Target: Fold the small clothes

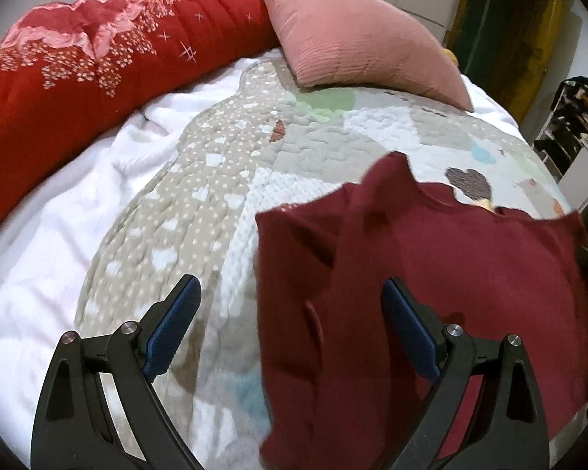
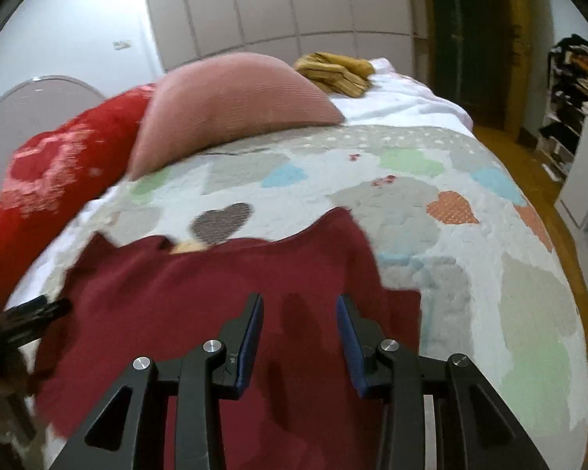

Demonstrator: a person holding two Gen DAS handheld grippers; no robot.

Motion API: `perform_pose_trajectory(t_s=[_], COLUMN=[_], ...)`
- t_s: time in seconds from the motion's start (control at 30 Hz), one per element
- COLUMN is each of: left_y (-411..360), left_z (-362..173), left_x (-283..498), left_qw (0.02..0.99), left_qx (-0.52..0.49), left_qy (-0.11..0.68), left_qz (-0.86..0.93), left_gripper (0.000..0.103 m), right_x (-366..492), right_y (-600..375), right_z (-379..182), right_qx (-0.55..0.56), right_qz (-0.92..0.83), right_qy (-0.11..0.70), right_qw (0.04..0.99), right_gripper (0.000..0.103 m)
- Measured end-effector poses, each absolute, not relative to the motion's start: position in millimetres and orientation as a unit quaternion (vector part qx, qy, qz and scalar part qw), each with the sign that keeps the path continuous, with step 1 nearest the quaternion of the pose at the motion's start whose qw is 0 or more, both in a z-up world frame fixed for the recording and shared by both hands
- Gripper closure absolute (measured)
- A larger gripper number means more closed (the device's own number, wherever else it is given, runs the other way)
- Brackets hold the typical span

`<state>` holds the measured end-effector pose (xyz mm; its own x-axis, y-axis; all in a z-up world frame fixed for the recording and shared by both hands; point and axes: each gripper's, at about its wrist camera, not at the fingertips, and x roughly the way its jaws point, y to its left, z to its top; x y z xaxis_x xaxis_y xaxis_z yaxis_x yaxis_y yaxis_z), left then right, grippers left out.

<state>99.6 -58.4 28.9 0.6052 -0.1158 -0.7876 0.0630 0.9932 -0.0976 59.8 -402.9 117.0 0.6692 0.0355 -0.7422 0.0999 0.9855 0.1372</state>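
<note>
Maroon garment (image 1: 431, 274) lies on patchwork quilt (image 2: 490, 274) by pink pillow (image 2: 231, 98); both tongs (image 1: 290, 293) (image 2: 298, 305) released.

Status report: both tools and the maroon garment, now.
Left tool open, empty, over the garment's edge. Right tool open, empty, above it. Maroon garment spread on quilt, unfolded. Nothing in the way.

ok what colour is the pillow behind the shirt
Dusty pink ribbed fabric pillow, clearest in the left wrist view.
</note>
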Motion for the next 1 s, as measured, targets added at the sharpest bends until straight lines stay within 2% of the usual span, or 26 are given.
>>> perform_pose_trajectory(t_s=[0.17,0.37,0.5,0.6,0.73,1.0], left_y=[-52,-50,-35,-16,4,-13], left_z=[19,28,36,36,23,20], left_x=[114,99,69,41,15,-2], left_qw=[0.887,0.889,0.886,0.877,0.852,0.856], left_qx=[-0.060,-0.056,-0.096,-0.149,-0.223,-0.203], left_qy=[0.453,0.450,0.446,0.445,0.459,0.452], left_qz=[-0.060,-0.060,-0.084,-0.097,-0.116,-0.147], left_gripper=[0.009,0.009,0.009,0.009,0.009,0.009], right_x=[92,76,65,67,79,120], right_y=[-419,-398,-354,-313,-257,-159], right_z=[86,118,136,140,142,128], right_qx=[0.076,0.091,0.099,0.099,0.082,0.033], right_qz=[-0.062,-0.056,0.006,0.071,0.133,0.181], right_qy=[0.450,0.424,0.434,0.448,0.450,0.492], right_qw=[0.888,0.899,0.896,0.886,0.879,0.851], right_gripper=[0.066,0.066,0.066,0.058,0.058,0.055])
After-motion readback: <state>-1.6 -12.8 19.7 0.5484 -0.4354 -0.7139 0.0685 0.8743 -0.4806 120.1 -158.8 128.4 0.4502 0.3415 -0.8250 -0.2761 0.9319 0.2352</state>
